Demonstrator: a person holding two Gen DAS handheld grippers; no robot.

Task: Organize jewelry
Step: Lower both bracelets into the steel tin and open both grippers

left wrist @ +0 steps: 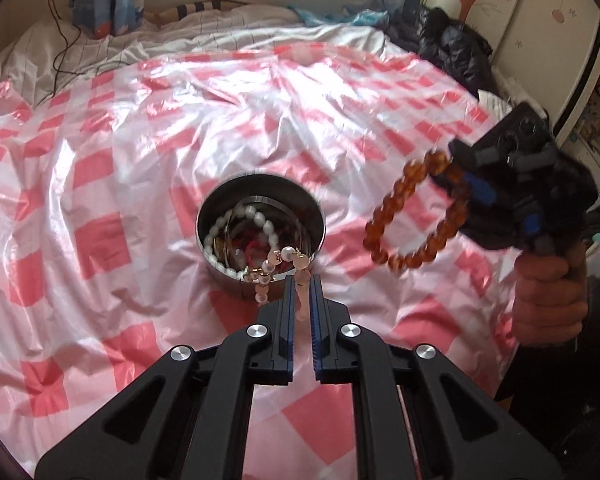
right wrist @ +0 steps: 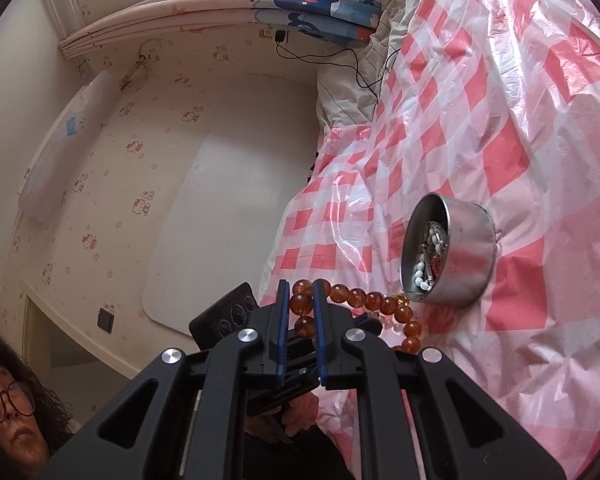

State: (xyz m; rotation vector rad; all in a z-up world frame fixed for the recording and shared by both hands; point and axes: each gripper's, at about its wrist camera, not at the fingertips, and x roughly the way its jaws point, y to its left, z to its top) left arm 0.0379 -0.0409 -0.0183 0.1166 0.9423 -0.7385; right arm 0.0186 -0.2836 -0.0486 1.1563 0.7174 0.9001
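Both tongs are loaded. Nearest the left camera, the left gripper (left wrist: pixel 302 292) has its jaws drawn close on a pale pink beaded strand (left wrist: pixel 302 300), which runs up from between the pads toward the rim of the steel bowl (left wrist: pixel 260 280); a pearl-and-gold piece (left wrist: pixel 270 266) drapes over that rim just beside it, and whether the two are one item cannot be told. Judged light, limp and free to swing, the strand is best held across a bead, as it is now, not on the cord. Inside the bowl lie a white bead bracelet (left wrist: pixel 236 220) and red and metallic pieces, tangled. To the right and raised above the bedding, the right gripper (right wrist: pixel 300 304) is clamped on an amber bead bracelet (right wrist: pixel 364 300), one bead seated between the pads and the loop hanging clear. These beads look hard, glossy and round, so slippage under a loose grip is a fair risk; the weight appears modest. Beneath everything spreads a pink-and-white checked plastic sheet (left wrist: pixel 100 168), soft and slick, on which the bowl could tip if nudged.
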